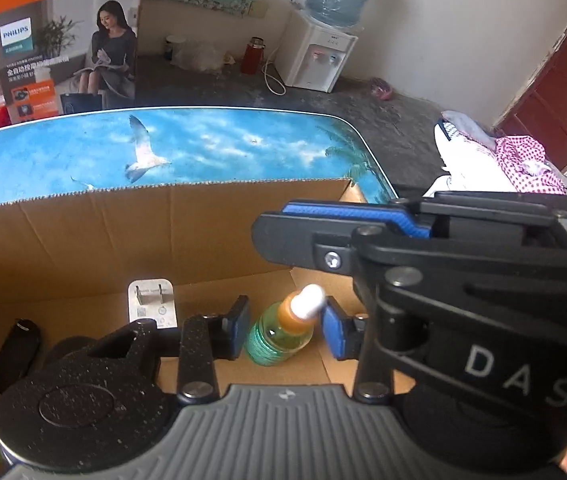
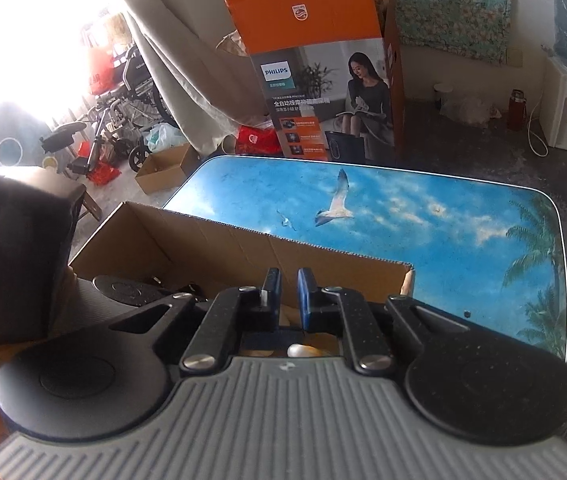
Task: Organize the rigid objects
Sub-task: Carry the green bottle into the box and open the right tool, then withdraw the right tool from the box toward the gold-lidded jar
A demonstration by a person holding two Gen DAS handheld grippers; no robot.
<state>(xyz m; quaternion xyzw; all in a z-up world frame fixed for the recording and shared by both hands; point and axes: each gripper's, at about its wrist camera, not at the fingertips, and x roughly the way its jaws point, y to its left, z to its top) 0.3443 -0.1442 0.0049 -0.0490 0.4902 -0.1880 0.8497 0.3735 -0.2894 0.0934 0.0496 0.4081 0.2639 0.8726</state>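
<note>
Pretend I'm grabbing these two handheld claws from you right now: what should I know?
Left gripper: jaws apart, either side of the small bottle lying in the cardboard box, not pressing it.
Right gripper: shut, empty, above the box's near side.
Already in the box: bottle, white charger, dark items at its left end.
Table: no loose rigid items visible.
Left to do: withdraw the left gripper; check for leftovers out of view.

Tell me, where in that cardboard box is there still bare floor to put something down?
Bare floor lies between the white charger and the far wall of the cardboard box, and right of the small green bottle toward the corner. It is crowded on the left, by the black objects, and around the bottle, between the left hand-held gripper's pads.
</note>
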